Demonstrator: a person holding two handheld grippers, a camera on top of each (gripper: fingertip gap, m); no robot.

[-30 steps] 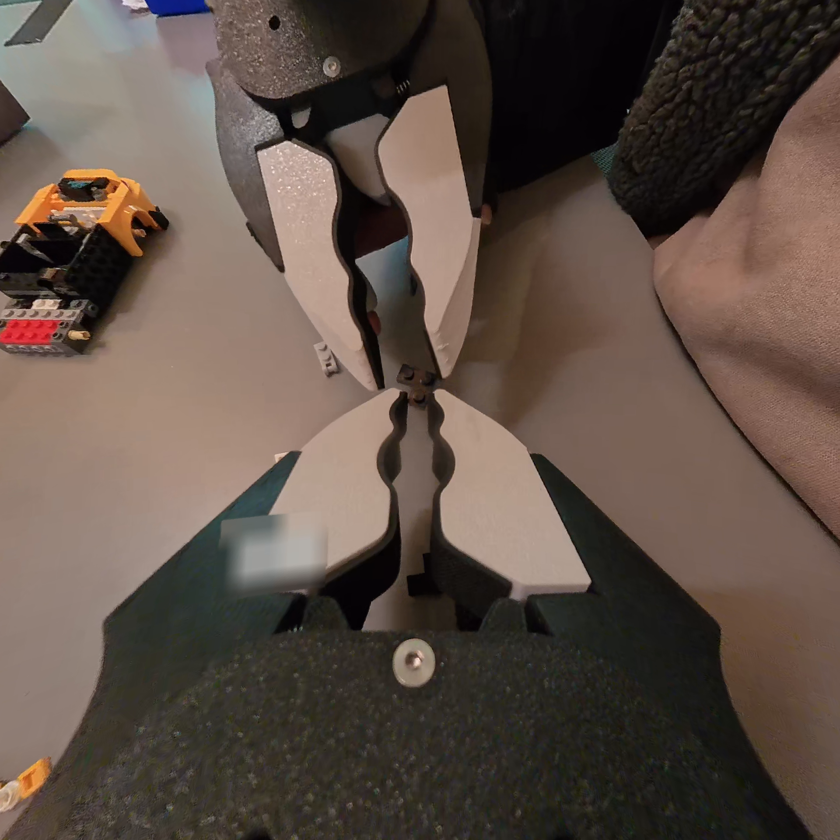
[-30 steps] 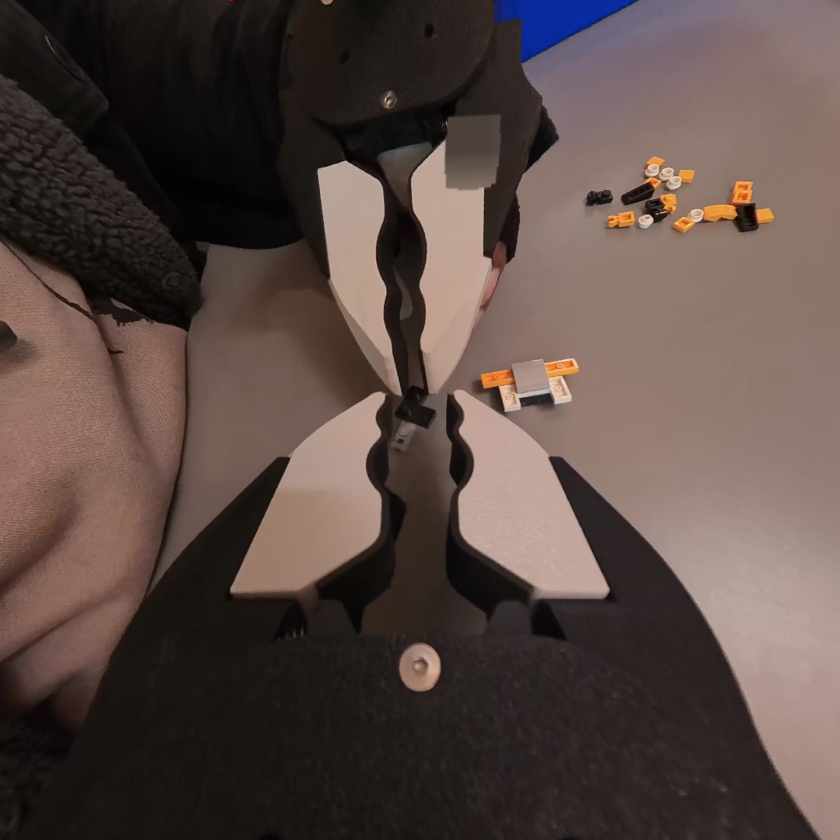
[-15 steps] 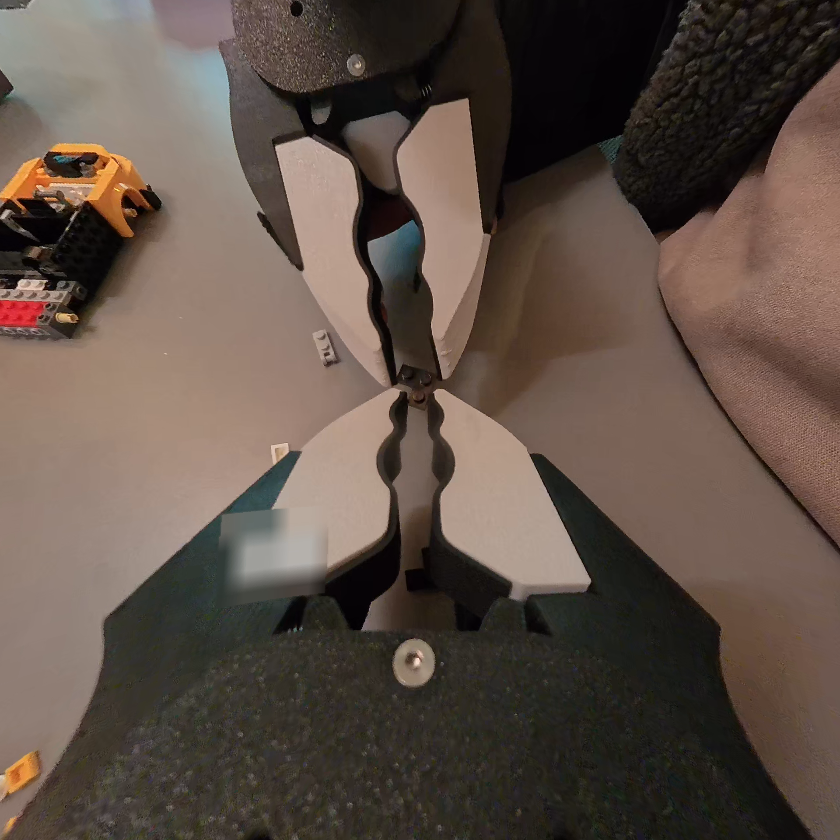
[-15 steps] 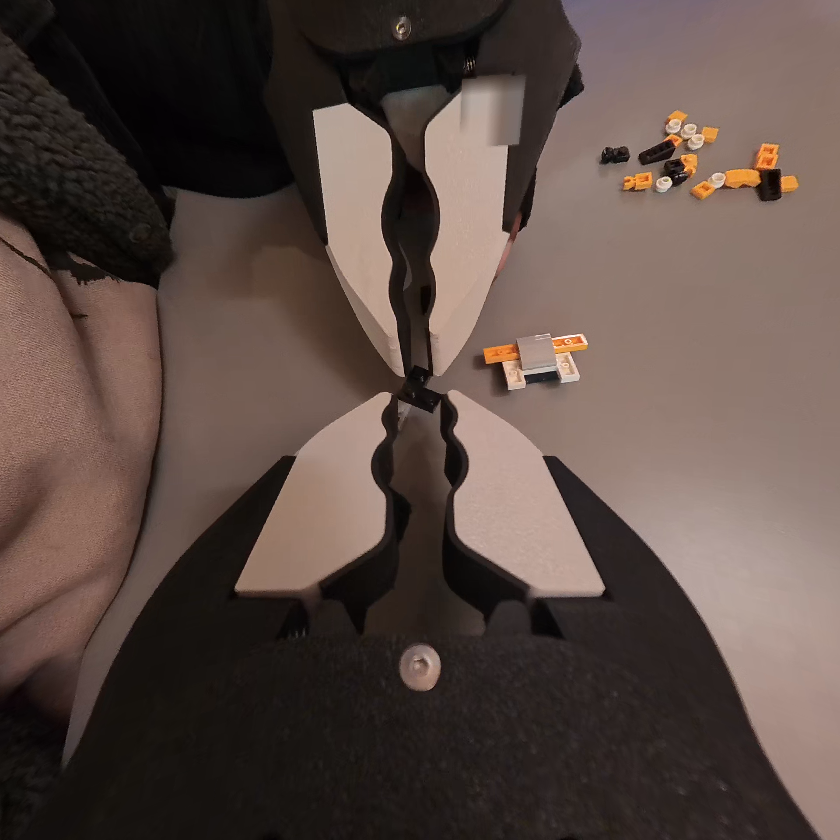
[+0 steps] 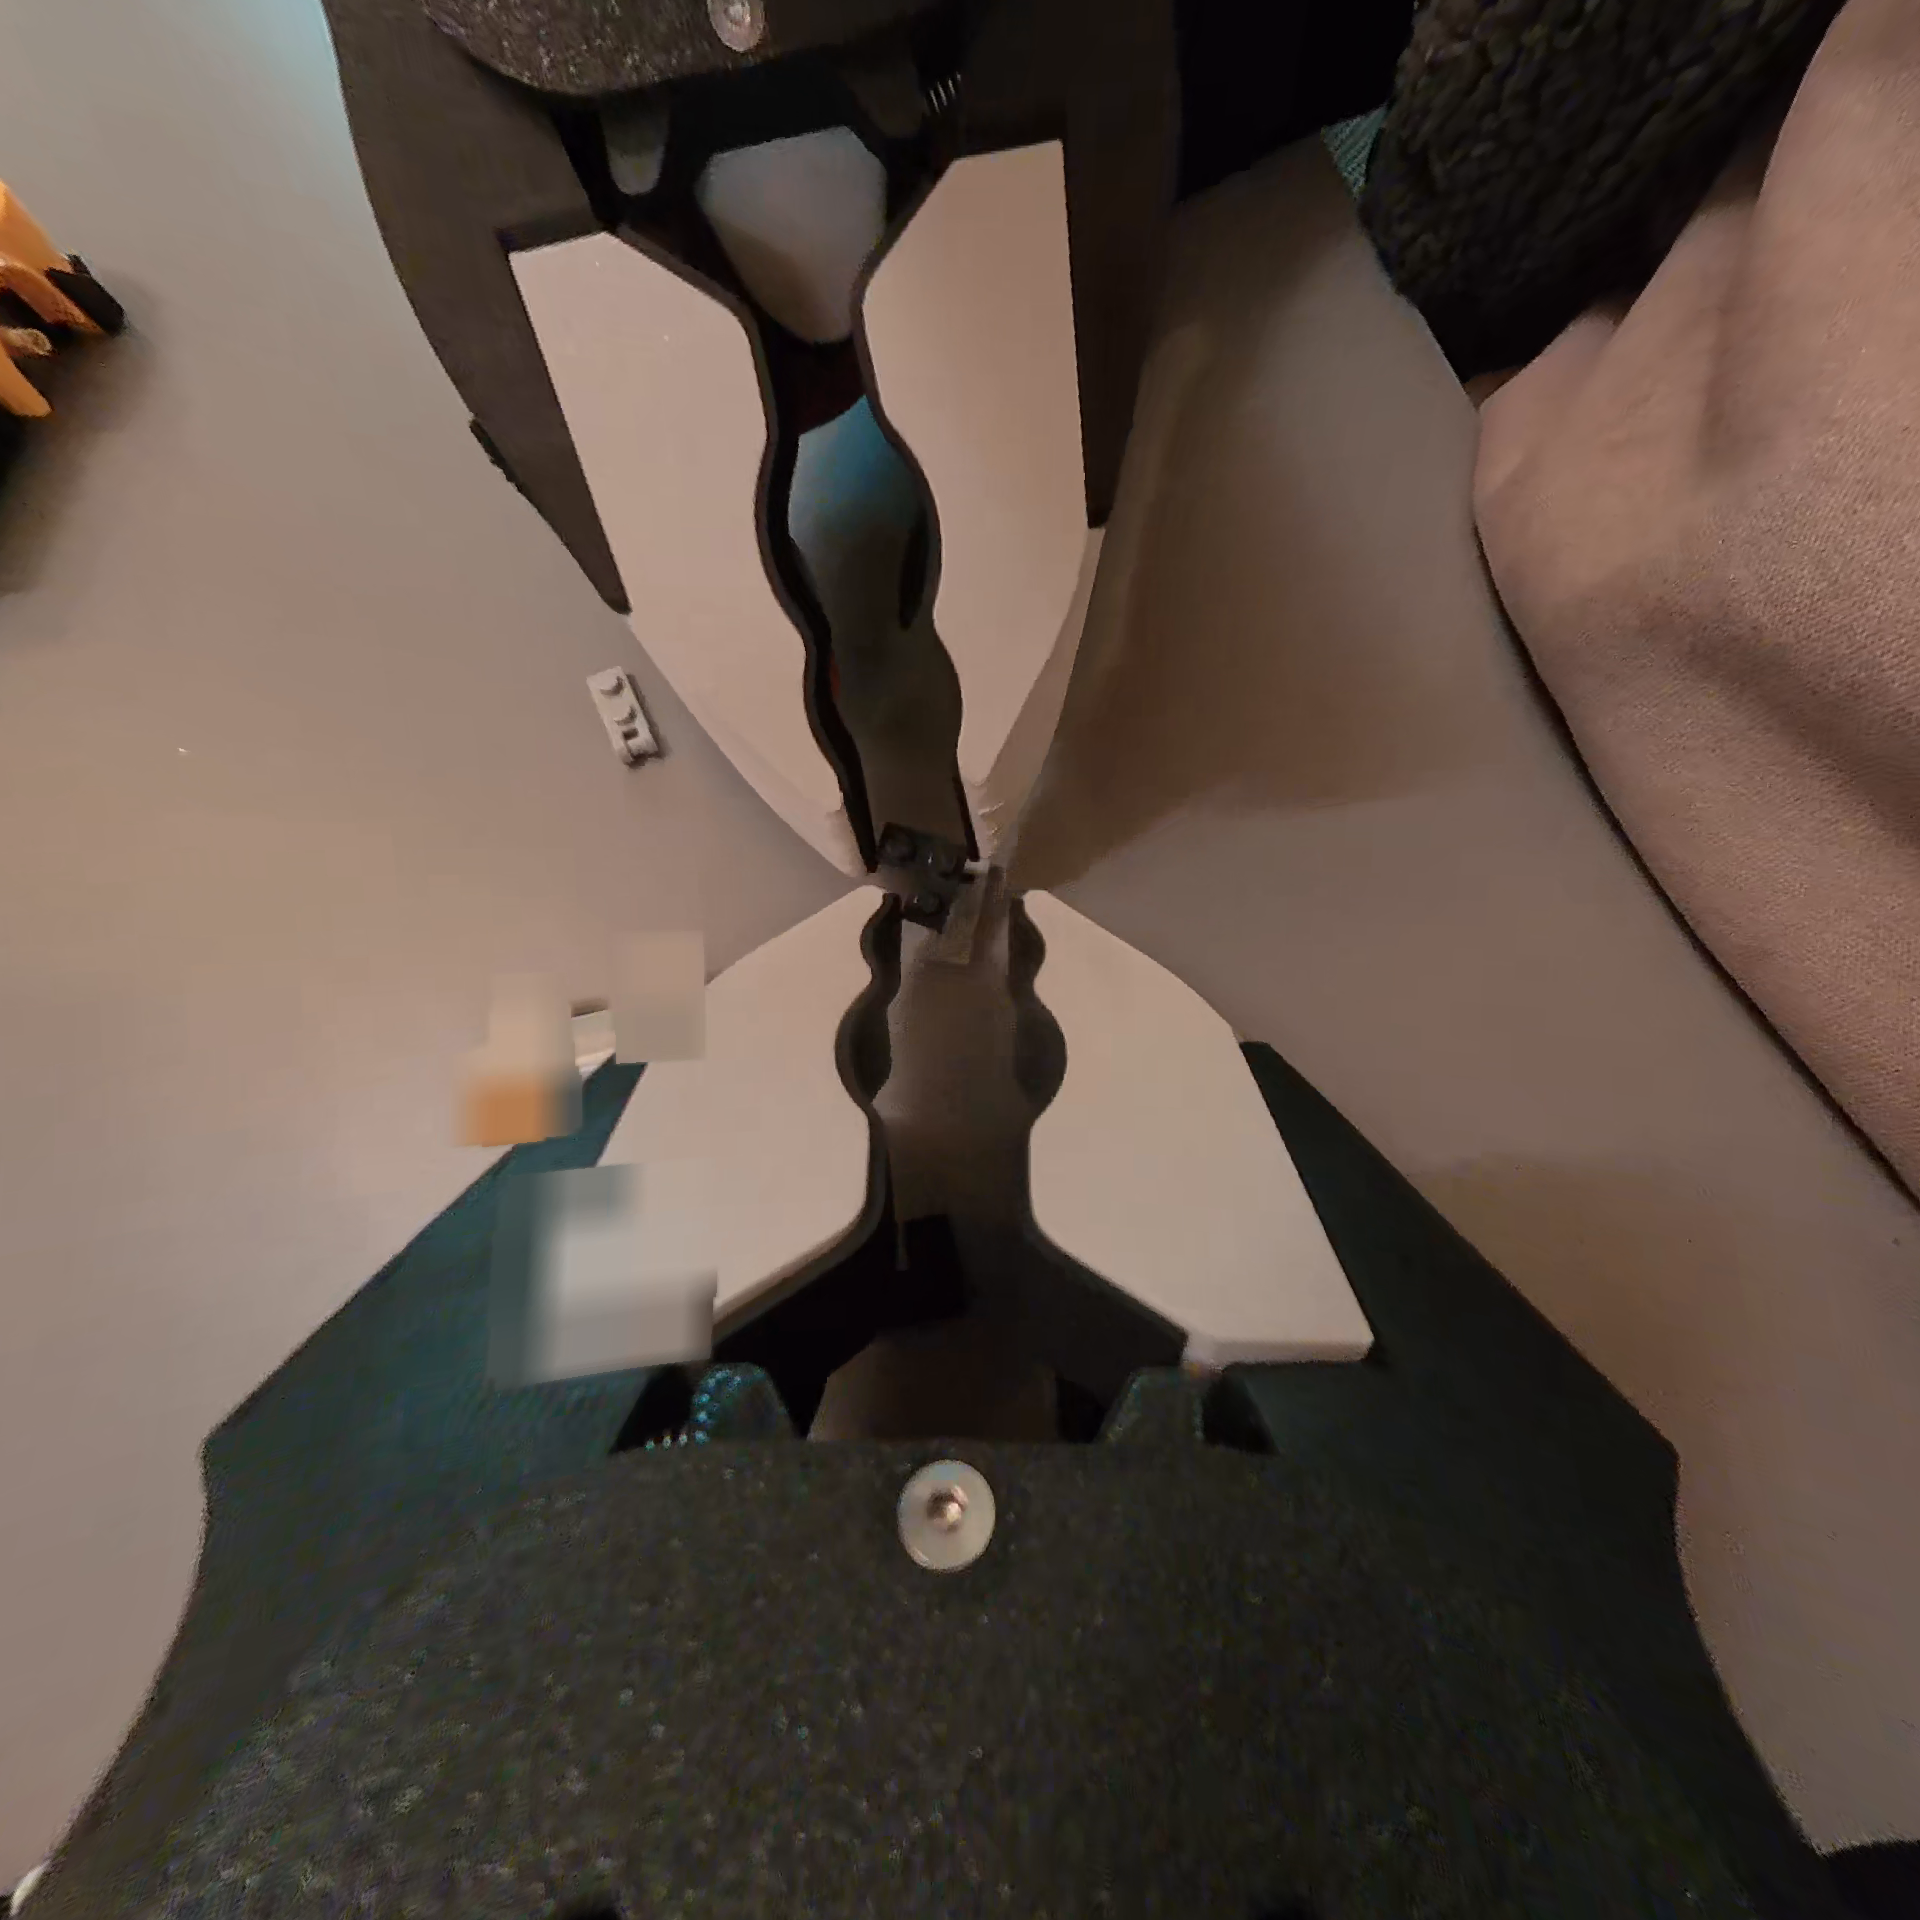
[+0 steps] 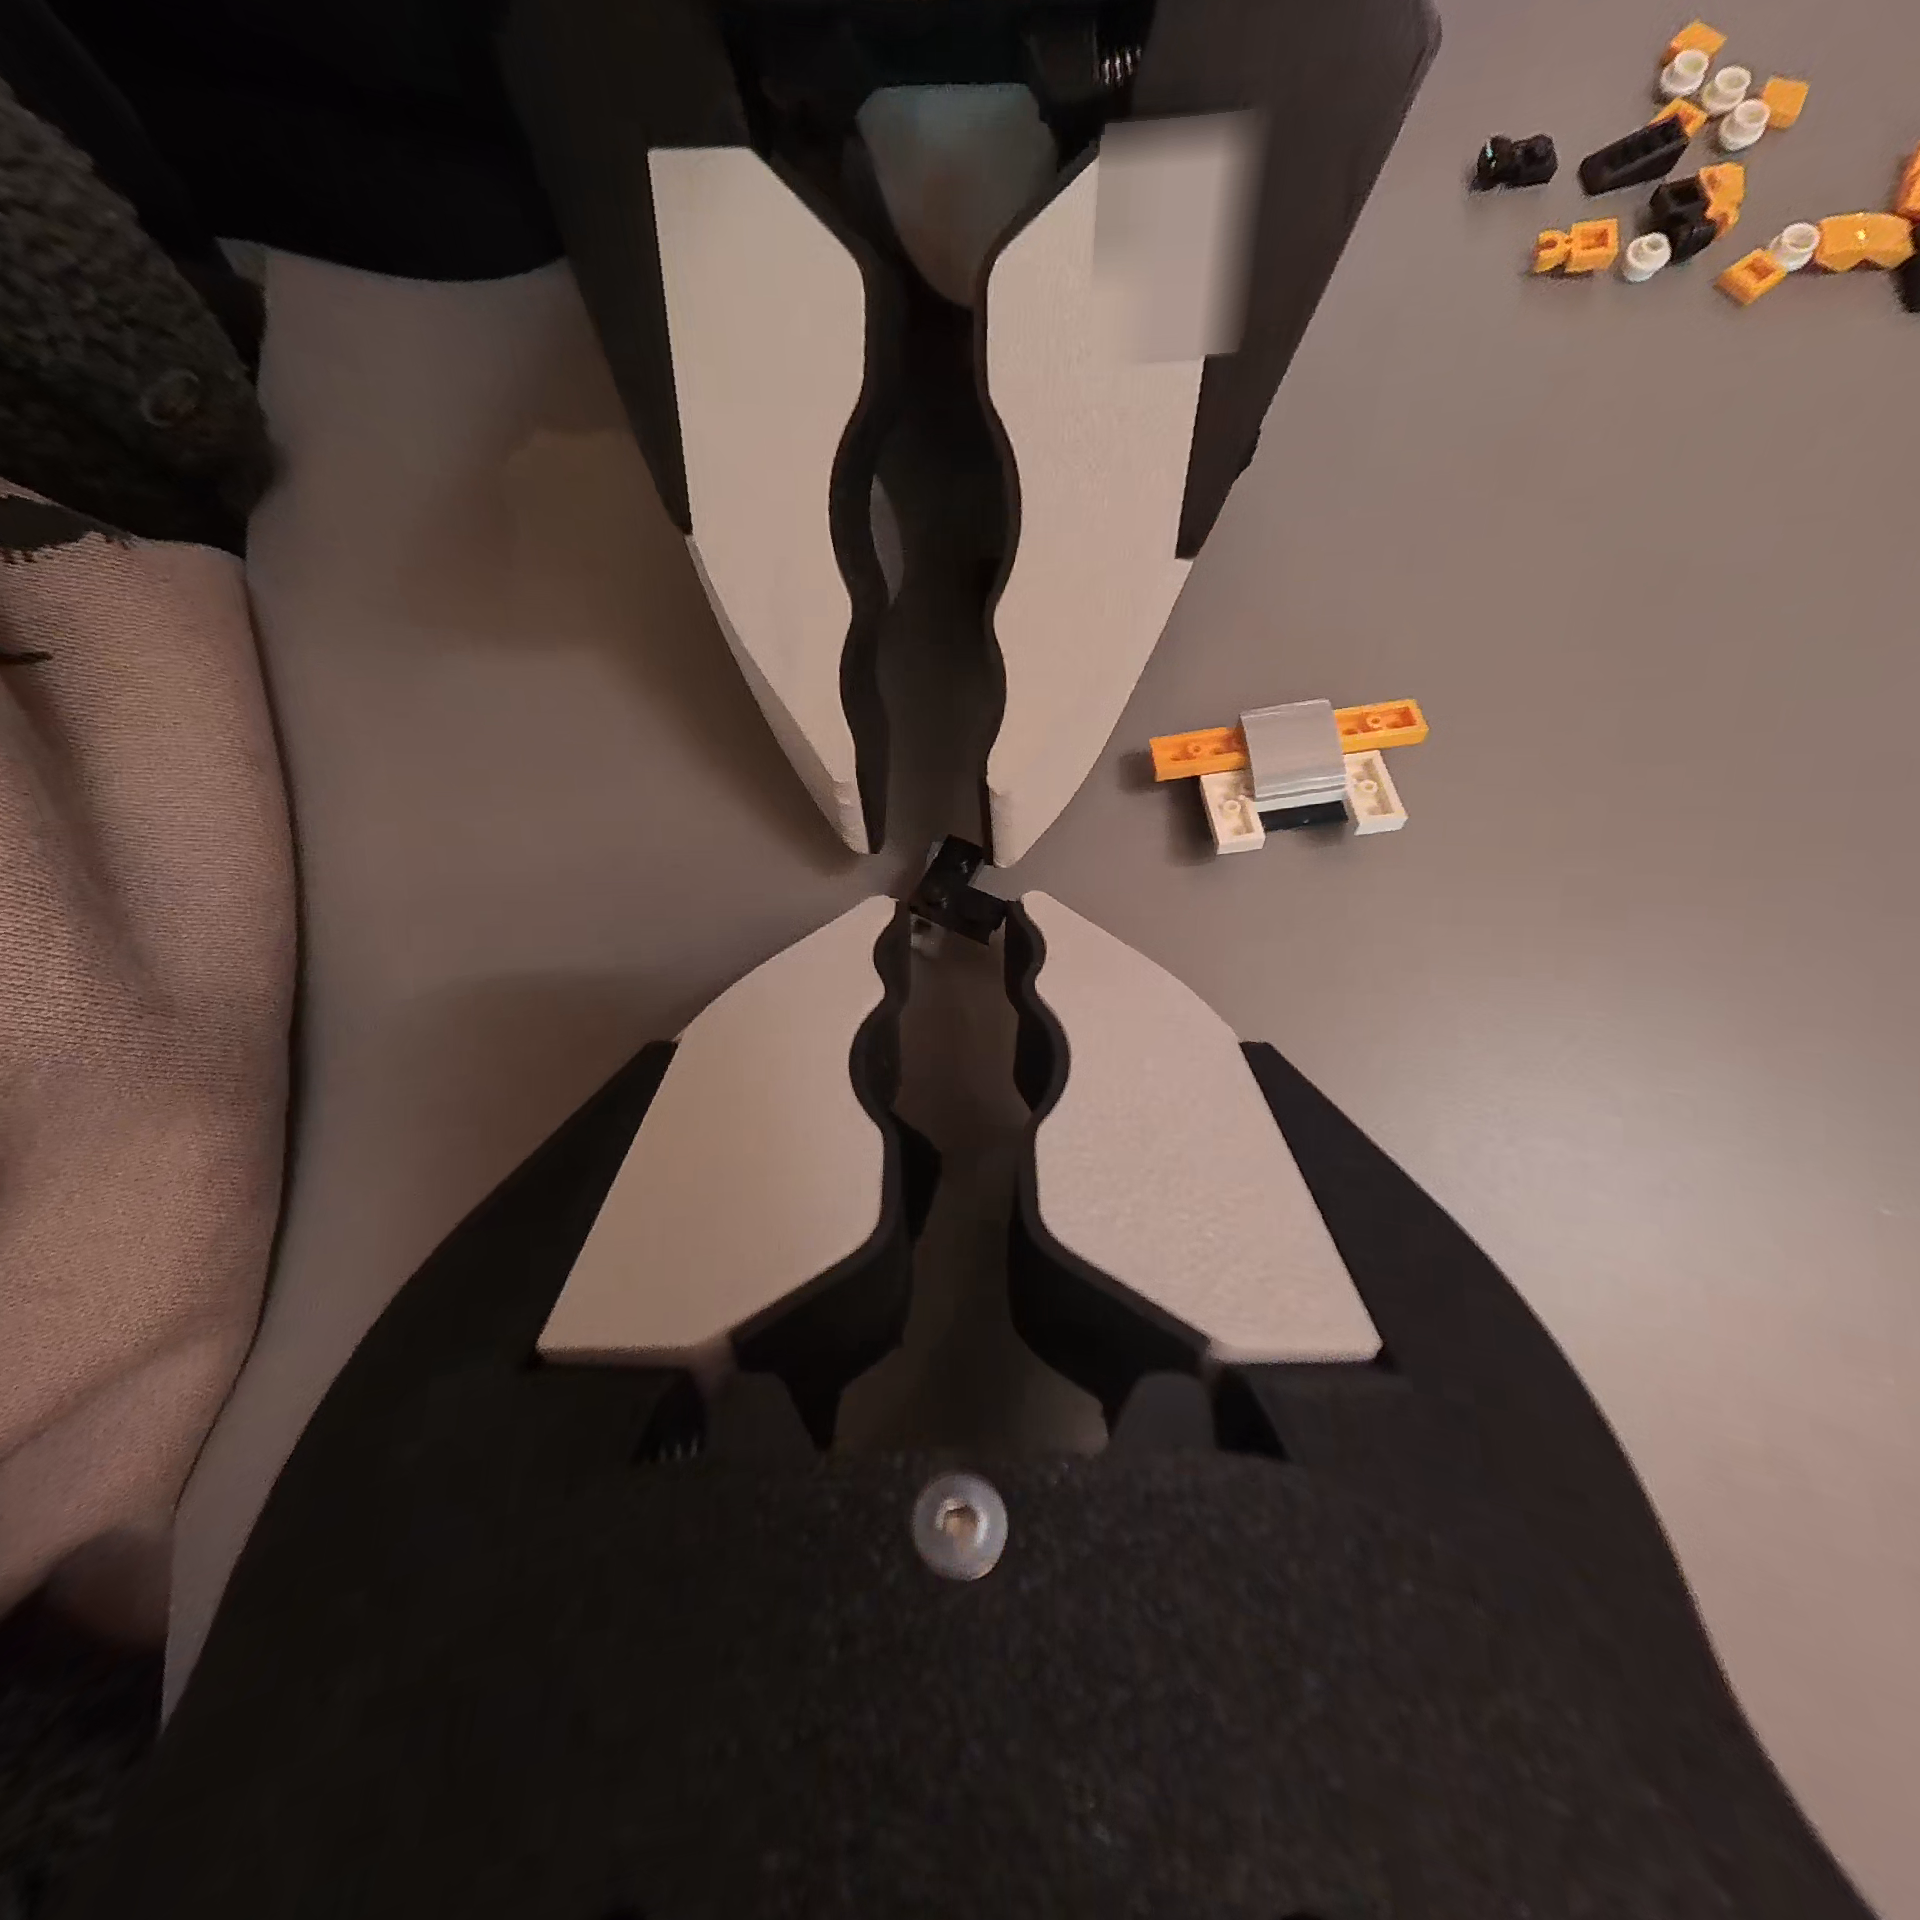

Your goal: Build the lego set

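My two grippers meet tip to tip above the grey table. In the left wrist view my left gripper [image 5: 943, 912] is at the bottom, its jaws a narrow gap apart around a small black piece [image 5: 928, 904] and a light grey piece [image 5: 962, 930]. The right gripper [image 5: 918, 844] comes in from the top, shut on a black studded plate [image 5: 918, 850] that touches the small black piece. In the right wrist view my right gripper [image 6: 956, 912] grips the black pieces [image 6: 951, 888]. The left gripper [image 6: 928, 836] above has space beside them.
A small grey plate [image 5: 623, 717] lies on the table to the left. An orange and black build [image 5: 31, 322] shows at the left edge. An orange, white and grey sub-assembly [image 6: 1294, 769] and several loose pieces [image 6: 1683, 177] lie to the right. A person's sleeve and clothing [image 5: 1714, 623] are close by. Only a small space, under 4 cm, lies between the two pairs of fingers.
Both grippers have pushed closer together, so each fills more of the other's view. The left gripper's jaws have parted from nearly closed to a narrow gap. The grey piece now shows between them.
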